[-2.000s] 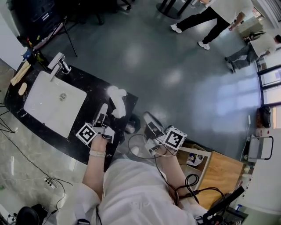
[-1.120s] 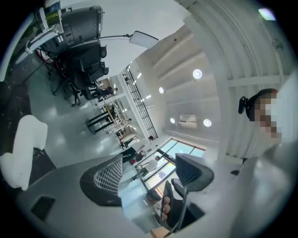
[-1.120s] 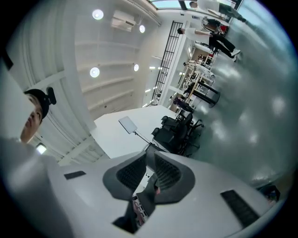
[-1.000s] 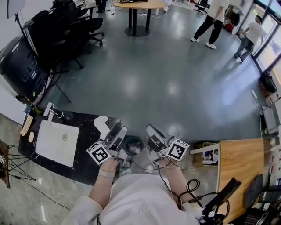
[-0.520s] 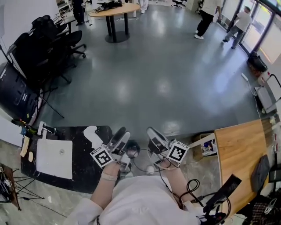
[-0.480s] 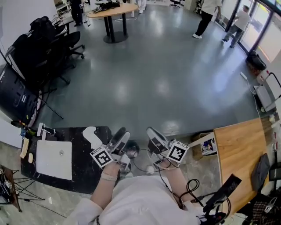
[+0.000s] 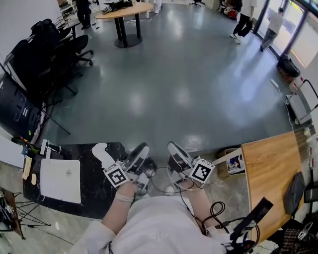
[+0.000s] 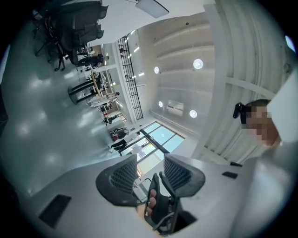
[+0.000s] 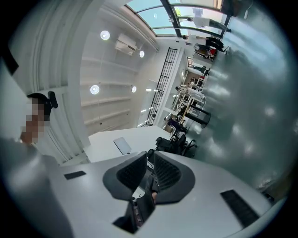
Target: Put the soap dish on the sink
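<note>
The white sink basin [image 7: 54,186] sits in a black counter [image 7: 94,198] at the lower left of the head view, with its faucet [image 7: 45,147] at the far rim. A white object [image 7: 101,152], which may be the soap dish, lies on the counter's right corner. A wooden piece [image 7: 26,167] lies left of the basin. My left gripper [image 7: 138,155] hangs just right of the counter; its jaws are closing with nothing between them [image 8: 149,162]. My right gripper [image 7: 177,155] is over the floor, its jaws [image 9: 150,160] together and empty.
A dark round bin [image 7: 149,166] stands on the floor between the grippers. A wooden desk [image 7: 268,173] and a cardboard box [image 7: 231,161] are at the right. Black office chairs [image 7: 49,44] and a round table [image 7: 124,10] stand far off; people [image 7: 273,22] walk at the top right.
Both grippers have drawn back from the counter toward my body. The view has lifted, so the sink has slid to the lower left. The left jaws stand closer together than before.
</note>
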`<action>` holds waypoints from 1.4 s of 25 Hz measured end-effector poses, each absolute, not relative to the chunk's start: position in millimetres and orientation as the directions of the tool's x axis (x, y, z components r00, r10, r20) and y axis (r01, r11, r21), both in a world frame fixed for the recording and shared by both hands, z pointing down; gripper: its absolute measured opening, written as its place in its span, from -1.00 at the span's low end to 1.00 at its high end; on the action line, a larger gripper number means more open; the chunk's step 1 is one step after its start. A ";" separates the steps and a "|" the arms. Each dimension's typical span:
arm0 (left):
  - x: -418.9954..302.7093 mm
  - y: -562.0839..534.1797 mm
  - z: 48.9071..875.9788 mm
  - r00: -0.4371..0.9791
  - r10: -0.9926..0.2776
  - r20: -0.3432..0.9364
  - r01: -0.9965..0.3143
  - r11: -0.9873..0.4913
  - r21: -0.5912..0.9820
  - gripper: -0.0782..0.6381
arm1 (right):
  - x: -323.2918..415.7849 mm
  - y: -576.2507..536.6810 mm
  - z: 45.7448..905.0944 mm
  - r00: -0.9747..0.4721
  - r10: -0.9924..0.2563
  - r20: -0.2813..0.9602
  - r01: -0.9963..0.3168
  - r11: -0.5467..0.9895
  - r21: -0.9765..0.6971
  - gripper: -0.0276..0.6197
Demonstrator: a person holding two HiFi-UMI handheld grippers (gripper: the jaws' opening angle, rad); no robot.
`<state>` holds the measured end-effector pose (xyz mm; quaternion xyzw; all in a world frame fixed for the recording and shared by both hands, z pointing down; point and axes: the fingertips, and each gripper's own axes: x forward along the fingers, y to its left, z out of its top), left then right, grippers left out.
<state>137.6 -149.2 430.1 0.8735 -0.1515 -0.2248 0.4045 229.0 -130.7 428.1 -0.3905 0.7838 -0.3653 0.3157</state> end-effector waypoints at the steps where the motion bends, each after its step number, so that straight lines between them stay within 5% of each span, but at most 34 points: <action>1: 136.5 -149.9 430.1 0.853 -0.444 -0.272 -0.081 -0.629 0.773 -0.29 | 227.7 -132.6 428.3 -0.495 -0.843 -0.211 -0.380 0.429 -0.820 -0.72; 13: 118.7 -154.0 424.0 0.823 -0.464 -0.327 -0.049 -0.632 0.773 -0.76 | 211.1 -145.6 428.4 -0.524 -0.823 -0.218 -0.350 0.442 -0.826 -0.72; 35: 117.0 -146.1 442.5 0.811 -0.467 -0.352 0.059 -0.534 0.844 -0.76 | 198.8 -146.4 437.8 -0.555 -0.804 -0.214 -0.326 0.446 -0.833 -0.72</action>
